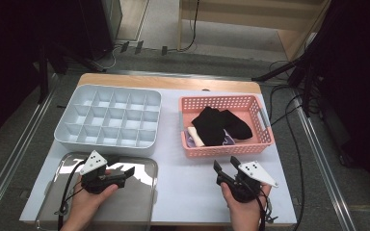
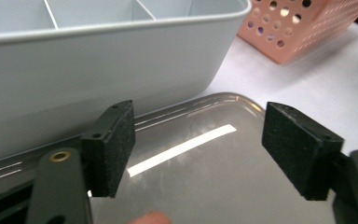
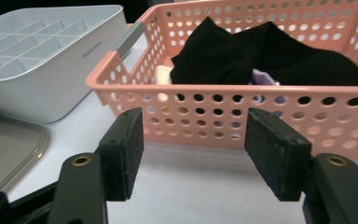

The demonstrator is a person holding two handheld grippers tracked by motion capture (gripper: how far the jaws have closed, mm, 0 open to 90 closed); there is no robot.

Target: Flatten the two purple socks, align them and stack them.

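A pink perforated basket [image 1: 265, 131] [image 3: 214, 116] holds black socks [image 1: 214, 124] [image 3: 223, 56] over a cream one [image 1: 195, 137] and a lilac one [image 1: 229, 140]. My right gripper [image 1: 225, 164] [image 3: 193, 156] hovers just in front of the basket's near wall, open, with nothing between its pads. Left of the basket stands a grey divided organiser [image 1: 110, 120] [image 2: 98, 60] with bare compartments. My left gripper [image 1: 125, 173] [image 2: 198, 149] is open over a shiny metal tray [image 1: 139, 202] [image 2: 205, 182], nothing in its jaws.
The white table top [image 1: 188, 187] carries the tray at front left, the organiser behind it and the basket at back right. Cables and dark stands lie on the floor beyond the table and to its right.
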